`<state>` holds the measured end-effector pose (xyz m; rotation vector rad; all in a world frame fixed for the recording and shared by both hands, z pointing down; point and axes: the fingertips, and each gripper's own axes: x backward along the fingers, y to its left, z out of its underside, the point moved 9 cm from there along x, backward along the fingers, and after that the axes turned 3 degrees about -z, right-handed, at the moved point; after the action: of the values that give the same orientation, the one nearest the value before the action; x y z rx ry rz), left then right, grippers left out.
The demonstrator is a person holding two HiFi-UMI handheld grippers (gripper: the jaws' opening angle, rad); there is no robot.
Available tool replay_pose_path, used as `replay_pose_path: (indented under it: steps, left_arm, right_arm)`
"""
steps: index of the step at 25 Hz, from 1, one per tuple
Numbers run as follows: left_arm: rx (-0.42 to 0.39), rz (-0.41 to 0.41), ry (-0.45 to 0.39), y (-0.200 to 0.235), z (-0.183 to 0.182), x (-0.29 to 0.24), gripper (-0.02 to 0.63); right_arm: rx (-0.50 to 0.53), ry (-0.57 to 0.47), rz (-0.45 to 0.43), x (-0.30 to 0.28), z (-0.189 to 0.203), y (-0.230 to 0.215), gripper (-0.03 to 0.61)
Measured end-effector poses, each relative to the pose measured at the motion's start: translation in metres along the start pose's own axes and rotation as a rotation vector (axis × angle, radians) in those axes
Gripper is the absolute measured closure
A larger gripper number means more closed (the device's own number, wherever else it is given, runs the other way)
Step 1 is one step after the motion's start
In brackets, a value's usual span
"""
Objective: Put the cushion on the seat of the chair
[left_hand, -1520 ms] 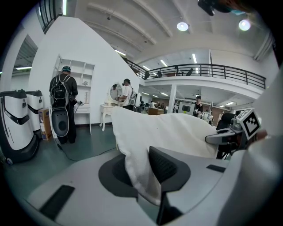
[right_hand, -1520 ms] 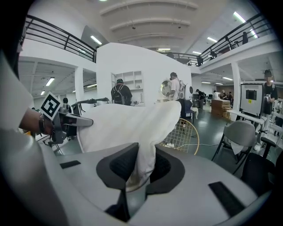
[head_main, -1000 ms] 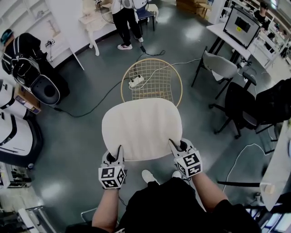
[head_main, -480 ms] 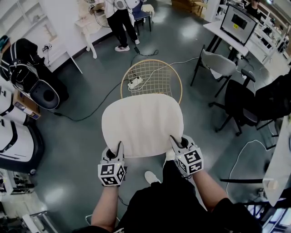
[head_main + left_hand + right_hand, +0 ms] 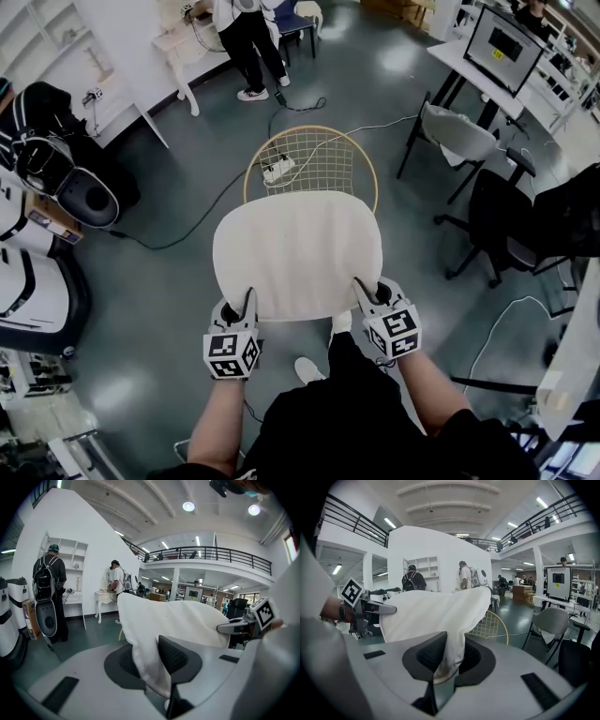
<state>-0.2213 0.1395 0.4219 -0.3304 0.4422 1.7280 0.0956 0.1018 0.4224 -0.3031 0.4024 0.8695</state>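
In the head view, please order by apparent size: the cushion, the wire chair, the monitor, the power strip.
1. cushion, nearest the camera
2. wire chair, partly hidden behind it
3. monitor
4. power strip

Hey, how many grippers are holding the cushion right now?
2: the left gripper grips the cushion's near-left edge, the right gripper its near-right edge.

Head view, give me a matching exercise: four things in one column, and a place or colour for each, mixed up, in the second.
Things:
1 cushion
2 wire chair
3 monitor
4 power strip

Place or colour:
A on the floor, seen through the chair
B on the desk, upper right
C gold, just beyond the cushion
D cream, clamped by the left gripper and right gripper

Pairs: 1-D, 2-C, 3-B, 4-A
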Motion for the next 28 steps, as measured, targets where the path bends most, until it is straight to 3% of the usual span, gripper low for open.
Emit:
replay_pose_path:
  steps: [14, 21, 28]
  left_arm:
    - [0.008, -0.031, 0.026, -0.031, -0.047, -0.133, 0.512]
    - [0.003, -0.029, 0.04, -0.036, -0.064, -0.184, 0.509]
    - [-0.008, -0.028, 0.072, -0.023, -0.059, -0.232, 0.507]
  right_arm:
    - [-0.009, 0.017, -0.032, -0.068, -0.033, -0.13, 0.517]
    - [-0.009, 0.017, -0.024, -0.094, -0.043, -0.171, 0.517]
    - [-0.012, 0.043, -0.012, -0.133, -0.036, -0.192, 0.515]
